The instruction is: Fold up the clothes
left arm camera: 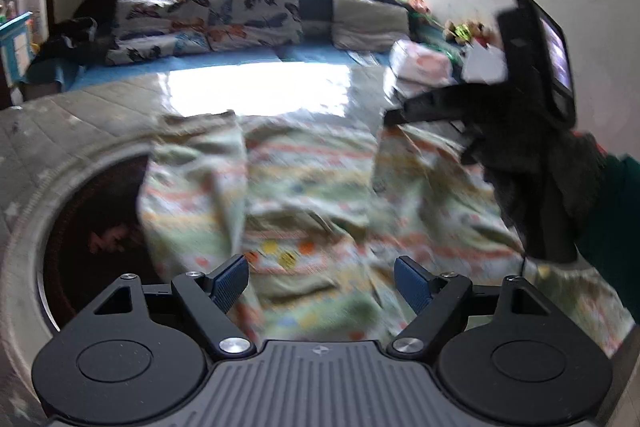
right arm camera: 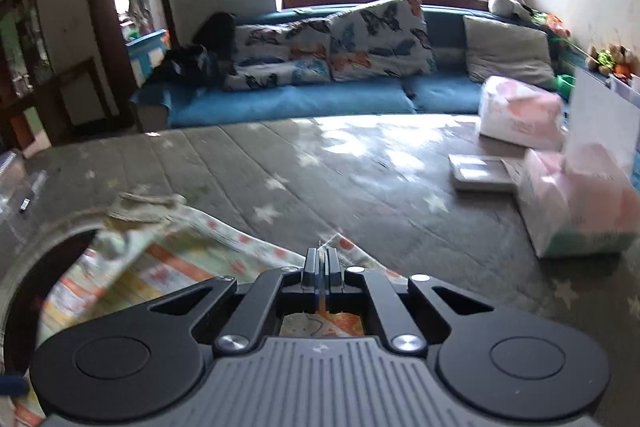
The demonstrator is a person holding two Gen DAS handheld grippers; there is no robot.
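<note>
Round opening (left arm camera: 96,235): lay at the far left of the left wrist view, a dark circular hole with a pale rim; the garment's left edge overlapped it.
Garment (left arm camera: 304,187): a light cloth printed in pale green, orange and yellow bands with small coloured dots; it was spread, rumpled, over the grey star-patterned table cover, directly ahead of both grippers. Two narrower parts ran away from the camera at its left and right, with a flatter striped panel between them. Motion blur softened the print, so finer detail could not be read.
Left gripper (left arm camera: 321,283): was released, its blue pads standing wide apart above the near part of the garment, with no cloth pinched between them.
Right gripper (right arm camera: 321,261): was clenched on the garment, a thin edge of the printed cloth showing between the closed fingers; in the left wrist view it appeared at the right, reaching over the cloth's right part.
Gloved hand (left arm camera: 536,167): held the right gripper, in a dark glove, at the right of the left wrist view.
Table cover (right arm camera: 360,187): grey with white stars, bare beyond the garment.
Sofa (right arm camera: 296,99): blue, with butterfly-print cushions, under the window at the back.
Pink packs (right arm camera: 576,195): stood on the cover at the far right, well apart from the garment.
</note>
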